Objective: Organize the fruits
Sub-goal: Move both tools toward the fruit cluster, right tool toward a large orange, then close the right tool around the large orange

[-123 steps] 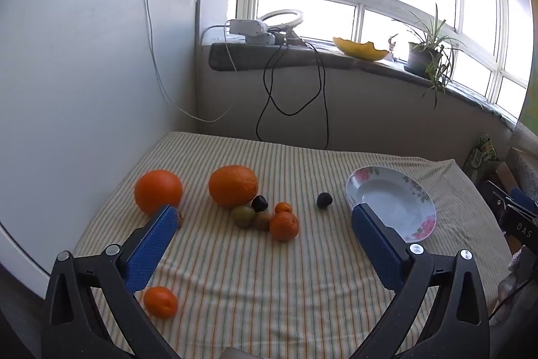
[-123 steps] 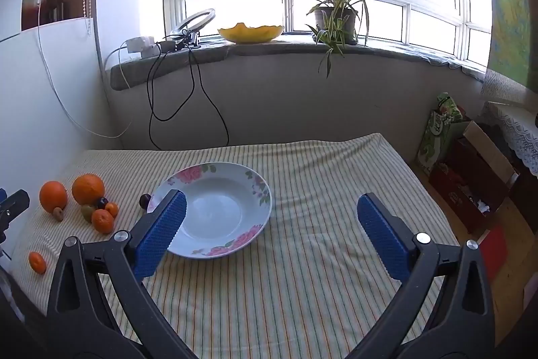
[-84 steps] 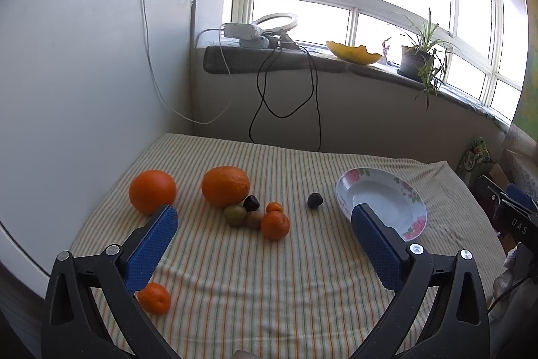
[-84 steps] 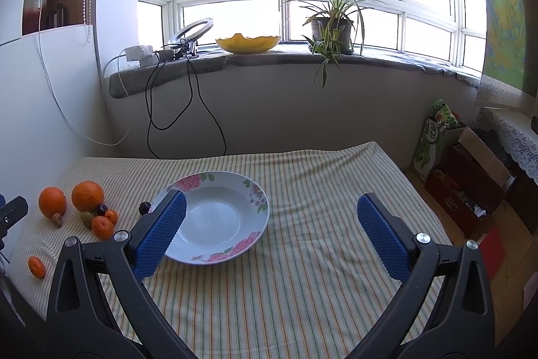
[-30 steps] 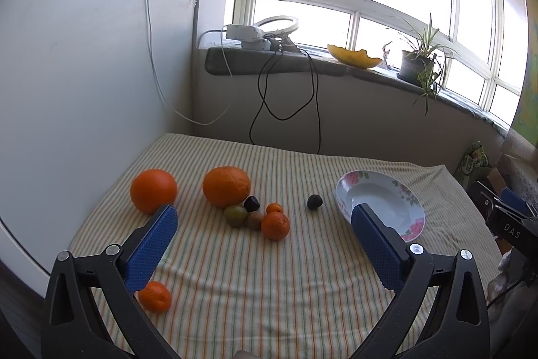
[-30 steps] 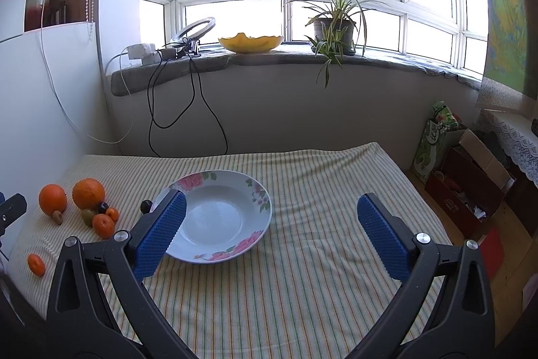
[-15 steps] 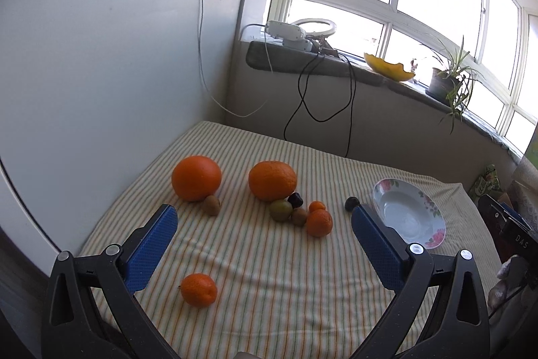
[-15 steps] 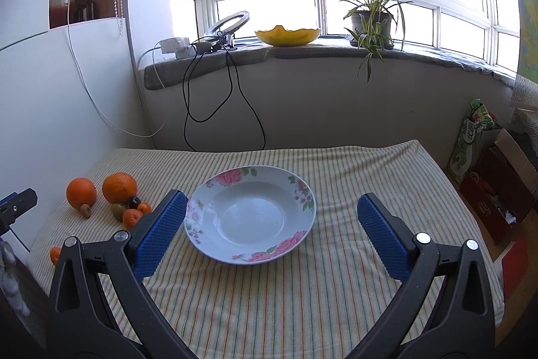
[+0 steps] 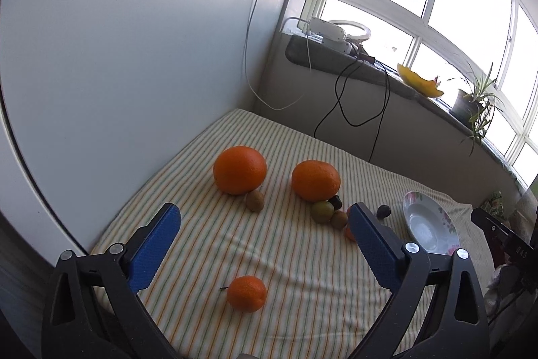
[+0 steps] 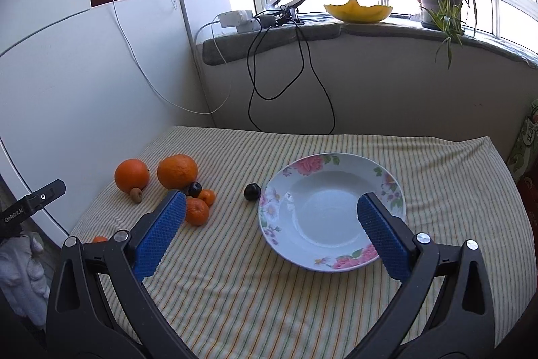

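Observation:
Two large oranges (image 9: 239, 170) (image 9: 315, 180) lie on the striped cloth, with a kiwi (image 9: 254, 201), a green fruit (image 9: 322, 211) and a dark plum (image 9: 383, 211) near them. A small tangerine (image 9: 247, 293) lies close in front of my open, empty left gripper (image 9: 262, 241). The empty flowered plate (image 10: 386, 184) lies under my open, empty right gripper (image 10: 272, 231). In the right wrist view the oranges (image 10: 177, 171), tangerines (image 10: 197, 211) and plum (image 10: 252, 191) lie left of the plate.
A white wall panel (image 9: 134, 56) borders the table's left side. Cables (image 10: 285, 73) hang from the windowsill behind the table. A yellow bowl (image 10: 358, 10) and a potted plant (image 10: 440, 5) stand on the sill. Boxes and bags (image 10: 528, 137) sit right of the table.
Both grippers have swung left and moved closer. The small tangerine now sits between the left gripper's fingers in view, and the plate fills the right gripper's span. Both stay open.

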A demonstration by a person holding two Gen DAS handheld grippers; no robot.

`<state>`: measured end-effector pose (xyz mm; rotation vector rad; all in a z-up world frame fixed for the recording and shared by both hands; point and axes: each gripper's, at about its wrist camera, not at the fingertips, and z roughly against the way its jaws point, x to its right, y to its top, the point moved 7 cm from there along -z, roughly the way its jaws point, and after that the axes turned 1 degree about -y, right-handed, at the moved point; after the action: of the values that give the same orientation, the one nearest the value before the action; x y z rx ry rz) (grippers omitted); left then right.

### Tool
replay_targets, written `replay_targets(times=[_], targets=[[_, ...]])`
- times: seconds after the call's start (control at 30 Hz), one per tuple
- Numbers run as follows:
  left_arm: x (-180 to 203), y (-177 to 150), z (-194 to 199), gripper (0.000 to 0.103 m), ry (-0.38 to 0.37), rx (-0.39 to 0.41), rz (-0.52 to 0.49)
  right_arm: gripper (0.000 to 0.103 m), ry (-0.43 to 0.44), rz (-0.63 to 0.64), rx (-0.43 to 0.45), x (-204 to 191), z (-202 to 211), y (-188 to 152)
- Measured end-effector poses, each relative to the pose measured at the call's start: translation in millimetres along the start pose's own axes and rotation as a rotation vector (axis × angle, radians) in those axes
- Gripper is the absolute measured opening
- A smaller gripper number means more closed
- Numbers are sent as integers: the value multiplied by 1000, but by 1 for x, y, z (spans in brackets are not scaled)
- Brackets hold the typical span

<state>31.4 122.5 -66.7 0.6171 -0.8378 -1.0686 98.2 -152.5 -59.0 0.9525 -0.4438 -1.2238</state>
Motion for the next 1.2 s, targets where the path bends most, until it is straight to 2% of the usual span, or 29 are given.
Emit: replay_targets(times=[0.2, 0.4, 0.5, 0.57, 0.73, 0.8, 1.0, 1.07, 1.2], targets=[[9, 3, -15, 96, -47, -27, -7, 103, 122, 6, -101, -25, -39, 7], [20, 4, -37, 93, -103, -70, -4, 103, 204, -3, -181, -48, -71, 20], [29, 5, -51, 85, -137, -99, -15, 103, 244, -19, -228, -58, -88, 26], [35, 5, -60, 84, -162, -121, -18, 103, 265, -28, -258, -66, -98, 30], [44, 6, -81, 83, -205, -177, -25, 103, 347, -116, -361, -78, -131, 32], [45, 8, -90, 83, -216, -200, -25, 99, 380, -146, -401, -83, -142, 31], [49, 6, -114, 82, -249, -285, -19, 96, 411, -177, -483, -97, -174, 25], [52, 6, -120, 80, -251, -304, -30, 91, 426, -193, -516, -102, -184, 23], [55, 6, -131, 78, -255, -340, -36, 88, 427, -204, -546, -107, -200, 20]])
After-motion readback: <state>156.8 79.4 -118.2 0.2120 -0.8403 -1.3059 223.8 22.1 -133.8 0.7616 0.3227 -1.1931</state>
